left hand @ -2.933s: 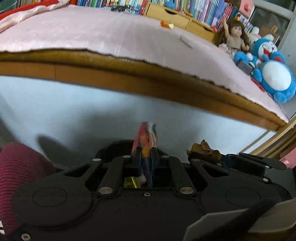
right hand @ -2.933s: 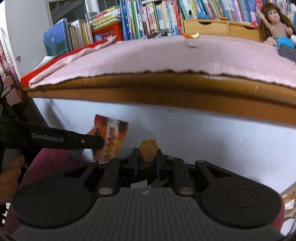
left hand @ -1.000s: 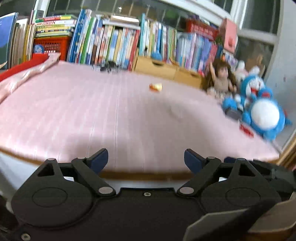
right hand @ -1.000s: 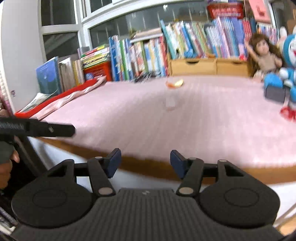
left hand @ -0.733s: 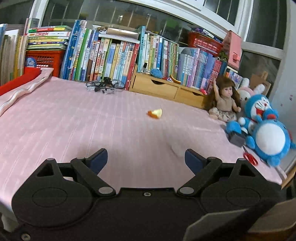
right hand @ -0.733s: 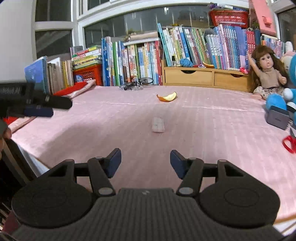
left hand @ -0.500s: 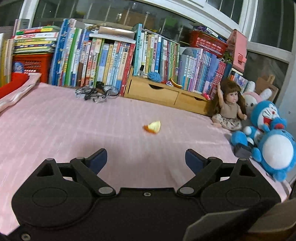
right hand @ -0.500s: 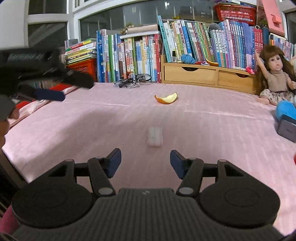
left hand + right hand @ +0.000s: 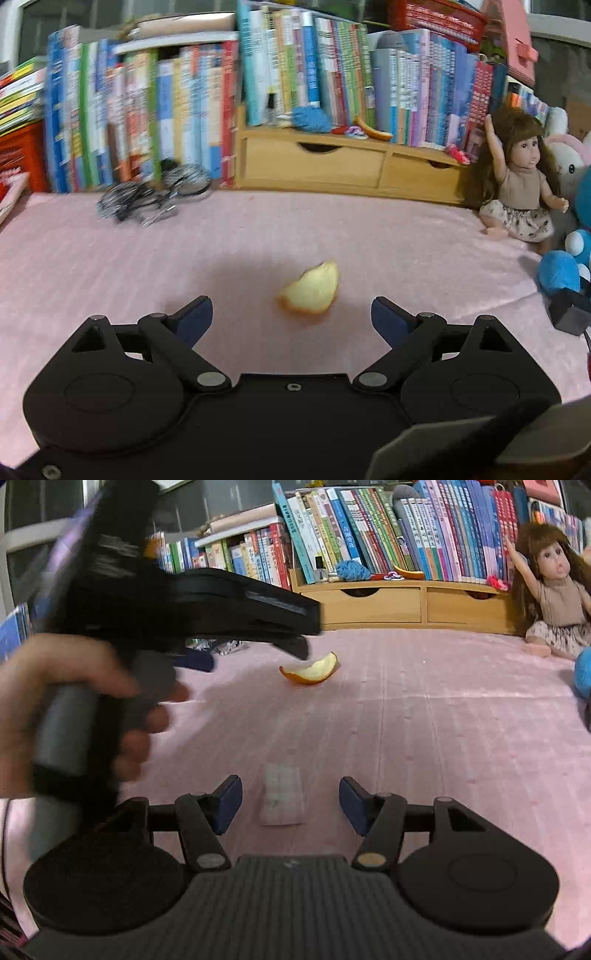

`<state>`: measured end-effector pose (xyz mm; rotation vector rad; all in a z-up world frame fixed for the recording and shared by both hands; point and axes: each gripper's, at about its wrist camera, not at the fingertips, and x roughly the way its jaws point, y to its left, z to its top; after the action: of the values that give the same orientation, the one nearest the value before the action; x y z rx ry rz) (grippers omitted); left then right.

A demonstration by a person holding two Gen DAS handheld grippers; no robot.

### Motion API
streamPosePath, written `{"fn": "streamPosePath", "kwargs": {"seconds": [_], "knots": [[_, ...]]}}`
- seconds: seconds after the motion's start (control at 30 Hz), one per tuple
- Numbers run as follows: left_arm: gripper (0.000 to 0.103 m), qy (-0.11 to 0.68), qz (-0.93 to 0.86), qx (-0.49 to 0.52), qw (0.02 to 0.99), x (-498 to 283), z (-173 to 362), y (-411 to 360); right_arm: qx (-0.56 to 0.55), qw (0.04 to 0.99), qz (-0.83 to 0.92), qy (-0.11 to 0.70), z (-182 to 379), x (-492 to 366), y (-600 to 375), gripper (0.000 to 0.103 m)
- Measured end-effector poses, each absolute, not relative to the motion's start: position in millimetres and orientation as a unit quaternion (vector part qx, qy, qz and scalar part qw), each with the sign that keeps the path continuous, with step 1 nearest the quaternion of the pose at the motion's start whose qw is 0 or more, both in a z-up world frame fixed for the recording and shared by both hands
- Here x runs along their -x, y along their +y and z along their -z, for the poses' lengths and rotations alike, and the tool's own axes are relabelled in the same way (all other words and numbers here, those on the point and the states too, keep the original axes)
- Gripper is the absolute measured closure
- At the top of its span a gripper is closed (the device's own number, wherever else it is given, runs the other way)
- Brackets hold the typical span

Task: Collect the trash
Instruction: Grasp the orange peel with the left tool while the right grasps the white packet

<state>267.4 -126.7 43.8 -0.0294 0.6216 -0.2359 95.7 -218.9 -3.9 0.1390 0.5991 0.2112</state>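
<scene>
**Both claws empty over pink bedcover, one scrap ahead of each**

Left gripper [image 9: 291,314]: jaws spread wide, nothing between the pads. The orange peel [image 9: 310,288] lies on the pink bedcover [image 9: 110,266] just beyond the fingertips, at about 12 o'clock from the claw's midpoint, slightly toward 1 o'clock. Not touched by either finger. Peel is blurred in this view, pale inner side facing the camera.

Right gripper [image 9: 290,805]: jaws parted to a middling width, holding nothing. A small white crumpled wrapper [image 9: 282,799] lies flat on the bedcover in the gap between the blue pads [image 9: 229,803], a little nearer the left-side pad, clear of both.

Right wrist view also shows the left gripper from the side, at 10 o'clock, gripped by the person's left hand [image 9: 66,701]; its tip sits just above and left of the peel, which here lies at 12 o'clock, well beyond the wrapper.

Surroundings: row of books [image 9: 184,110], wooden drawer unit [image 9: 332,162] and doll [image 9: 524,184] at the far edge of the bed; blue plush toy [image 9: 561,273] at 3 o'clock.
</scene>
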Motion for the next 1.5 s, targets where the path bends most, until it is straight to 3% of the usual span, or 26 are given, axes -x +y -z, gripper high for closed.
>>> {"fn": "streamPosePath", "kwargs": {"seconds": [0.3, 0.43, 0.5, 0.53, 0.77, 1.03, 1.1, 1.5], "knots": [[0.011, 0.353, 0.095, -0.031, 0.930, -319, -16, -158, -0.104, 0.944, -0.113, 0.291, 6, -96, -229, 0.032], [0.029, 0.371, 0.099, -0.040, 0.922, -327, -2, -161, -0.113, 0.943, -0.116, 0.289, 6, -96, -231, 0.032], [0.045, 0.365, 0.109, -0.043, 0.924, -323, -2, -162, -0.120, 0.943, -0.117, 0.289, 6, -96, -232, 0.032], [0.061, 0.362, 0.116, -0.043, 0.924, -321, -4, -162, -0.122, 0.942, -0.117, 0.288, 6, -97, -233, 0.032], [0.067, 0.368, 0.113, -0.056, 0.921, -314, -16, -158, -0.128, 0.942, -0.117, 0.287, 6, -97, -235, 0.033], [0.067, 0.341, 0.105, -0.048, 0.933, -274, -49, -126, -0.092, 0.945, -0.122, 0.291, 5, -97, -223, 0.048], [0.067, 0.334, 0.105, -0.043, 0.936, -260, -59, -116, -0.061, 0.946, -0.124, 0.292, 3, -97, -213, 0.075], [0.067, 0.258, 0.091, 0.000, 0.962, -131, -95, -60, -0.039, 0.959, -0.110, 0.257, -13, -59, -204, 0.074]]}}
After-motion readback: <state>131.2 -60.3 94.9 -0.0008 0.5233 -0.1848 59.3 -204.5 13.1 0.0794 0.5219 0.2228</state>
